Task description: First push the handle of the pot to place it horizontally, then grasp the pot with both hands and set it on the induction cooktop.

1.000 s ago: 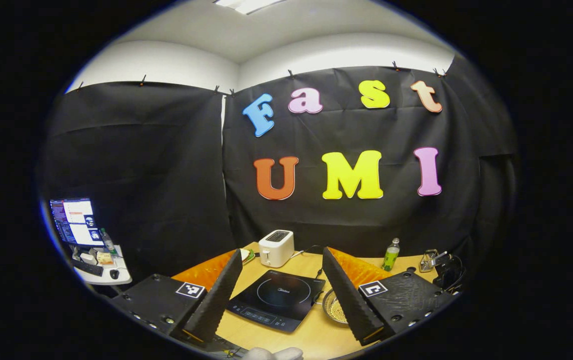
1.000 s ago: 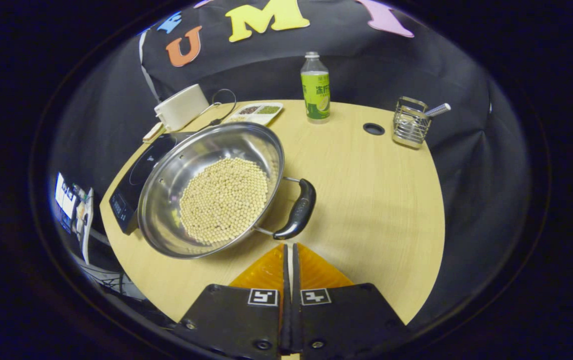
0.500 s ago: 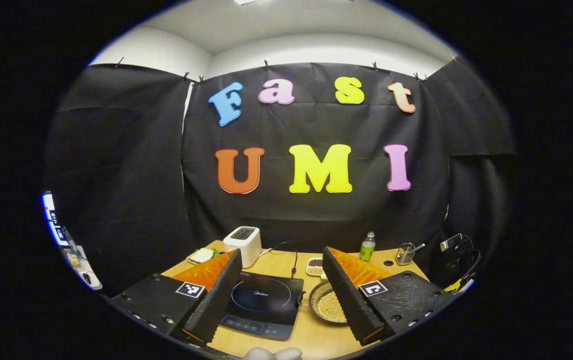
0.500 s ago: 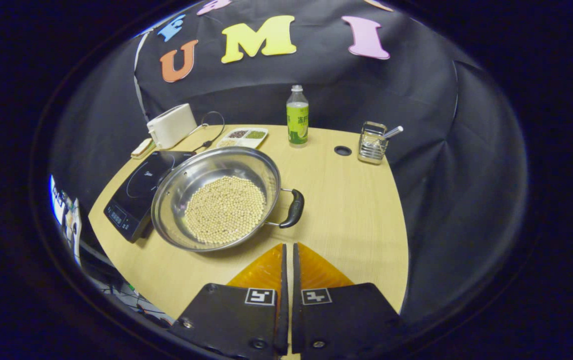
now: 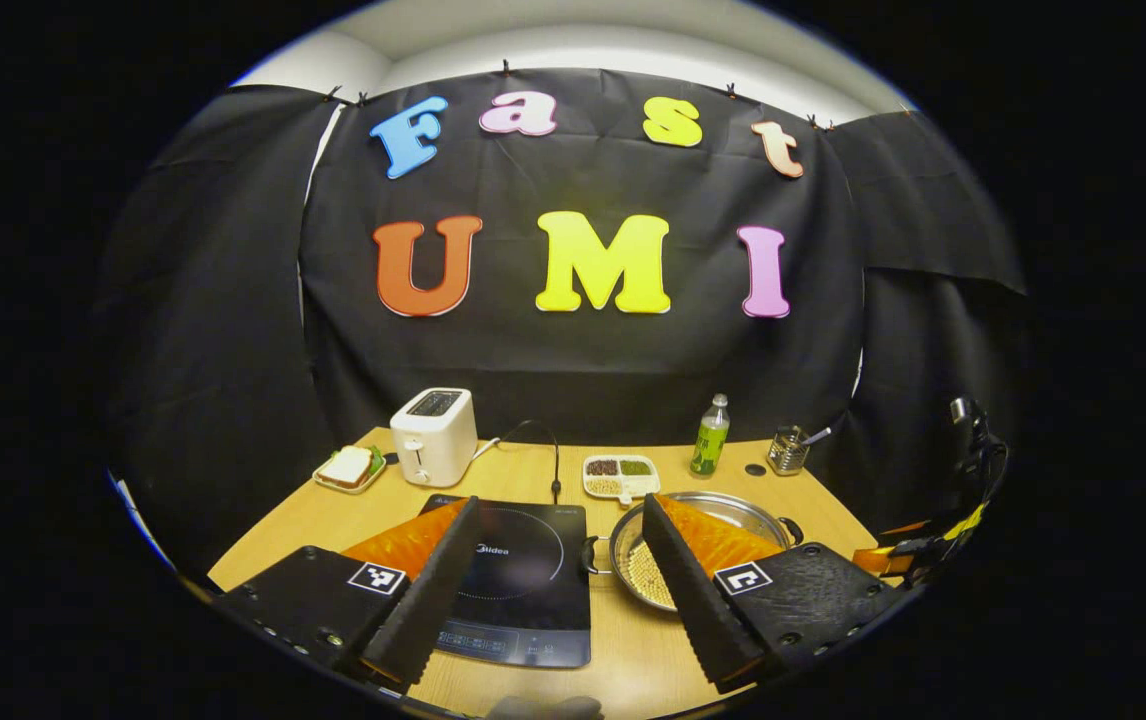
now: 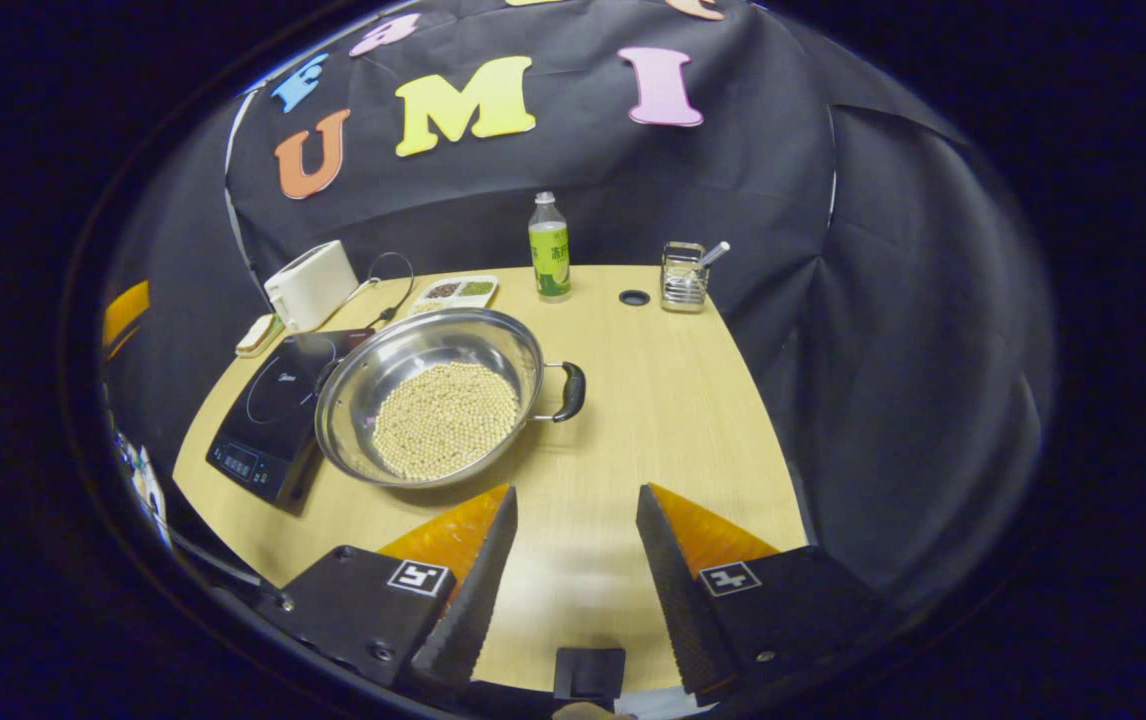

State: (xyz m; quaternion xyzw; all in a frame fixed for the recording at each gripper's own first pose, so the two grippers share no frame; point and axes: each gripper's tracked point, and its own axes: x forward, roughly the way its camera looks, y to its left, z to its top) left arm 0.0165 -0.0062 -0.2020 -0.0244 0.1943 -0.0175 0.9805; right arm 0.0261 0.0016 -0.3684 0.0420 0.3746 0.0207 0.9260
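Right gripper view is showing the right gripper [image 6: 567,545] spread open above the round steel pot of beans [image 6: 430,394]; the left gripper [image 5: 553,560] is gaping over the black "Midea" induction cooktop [image 5: 523,575].

1. Black cloth wall [image 5: 573,370] is hanging behind and beside the booth, pinned by small clips along its top;
2. White ceiling strip [image 5: 623,58] is showing above it;
3. Rounded light-wood table [image 6: 673,400] is standing against the cloth.
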